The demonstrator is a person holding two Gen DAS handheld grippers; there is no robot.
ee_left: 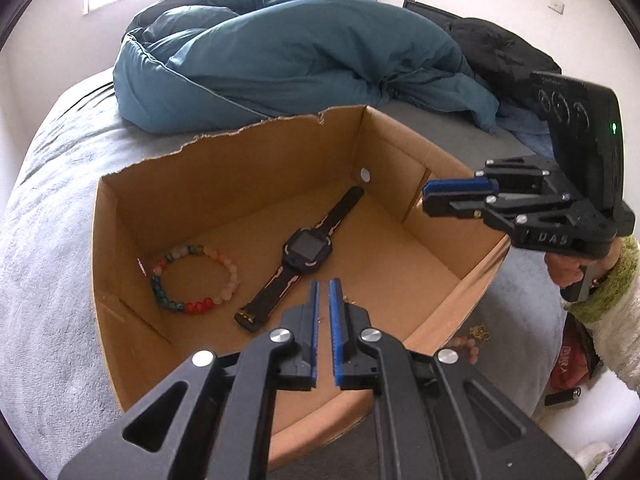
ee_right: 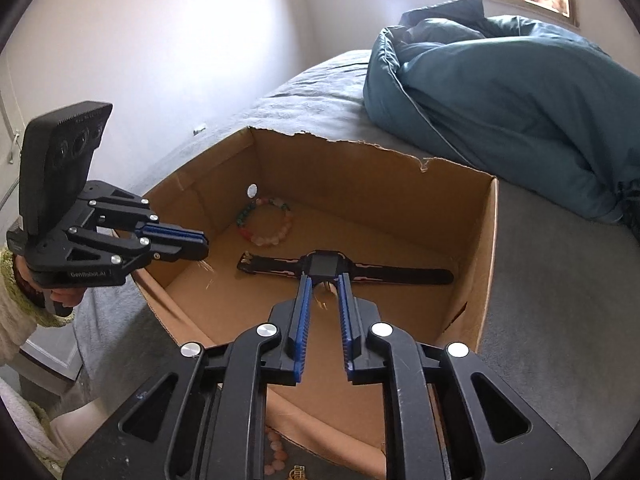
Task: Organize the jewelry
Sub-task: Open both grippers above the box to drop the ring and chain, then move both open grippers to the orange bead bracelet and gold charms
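Over the cardboard box point(ee_left: 224, 176) on the bed point(ee_left: 52, 240) now, both tools tipped down into it. Left tool point(ee_left: 324, 284) parted by only a narrow slit, nothing visibly pinched; a few gold specks just right of its tip, too fine to name. Right tool point(ee_right: 325, 278) a little wider, hanging just near of the watch face, with a small golden something point(ee_right: 323, 291) showing between its fingers. Cannot tell whether gripped or merely lying beneath. On the box floor: one black watch point(ee_left: 306, 246) laid flat and stretched out in the middle, one multicoloured bead bracelet point(ee_left: 200, 305) in the left corner, well apart. Probably spaced like that so nothing tangles. Outside, just beside the near right wall: one pale pink bead string point(ee_left: 466, 346) and one gold chain point(ee_left: 480, 331) on the bed, apparently waiting to go in. So two pieces boxed, two out, two tools, one crumpled blue duvet point(ee_left: 280, 60) far behind. Roughly halfway, at a guess.
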